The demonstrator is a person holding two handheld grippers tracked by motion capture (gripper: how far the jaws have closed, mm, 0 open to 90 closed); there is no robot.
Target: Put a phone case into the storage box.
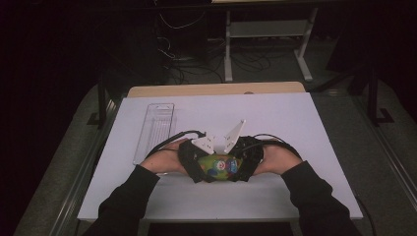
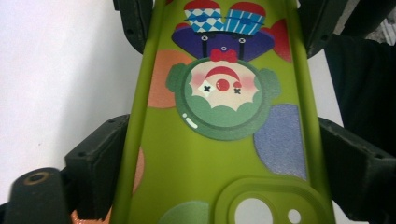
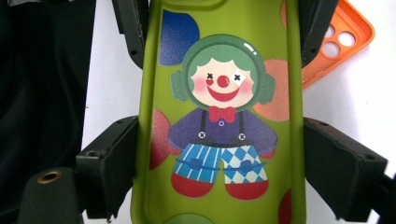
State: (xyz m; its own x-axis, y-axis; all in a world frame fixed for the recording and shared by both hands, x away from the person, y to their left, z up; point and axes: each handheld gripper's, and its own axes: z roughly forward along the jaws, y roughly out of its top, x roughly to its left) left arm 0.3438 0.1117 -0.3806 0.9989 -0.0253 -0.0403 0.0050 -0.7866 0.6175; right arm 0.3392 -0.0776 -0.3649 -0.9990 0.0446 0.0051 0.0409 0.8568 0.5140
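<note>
Near edge of the desk: two dark-sleeved forearms enter from the front, and the left gripper [image 1: 196, 164] and right gripper [image 1: 244, 160] meet just in from that edge, about midway along it, with the green phone case [image 1: 219, 167] held between them. In the left gripper view, the case [image 2: 219, 140] runs lengthwise between the black jaws, its side rails touching both pads, camera cut-out nearest the lens and the printed clown upside down. In the right gripper view, the case [image 3: 219, 116] lies the same way between that gripper's jaws, which pinch its long edges, clown upright. An orange phone case [image 3: 338, 44] lies on the surface just beyond the right jaw.

Surface: a white board [image 1: 295, 128] covers the desk; a strip of bare wood [image 1: 216, 89] shows along the far edge.

Container: a clear plastic tray [image 1: 155, 130] lies lengthwise toward the far left corner, near the left hand; whether anything lies inside cannot be told.

Room: dim; beyond the far edge, a white table frame [image 1: 268, 37] and tangled cables [image 1: 196, 61] on the floor.
</note>
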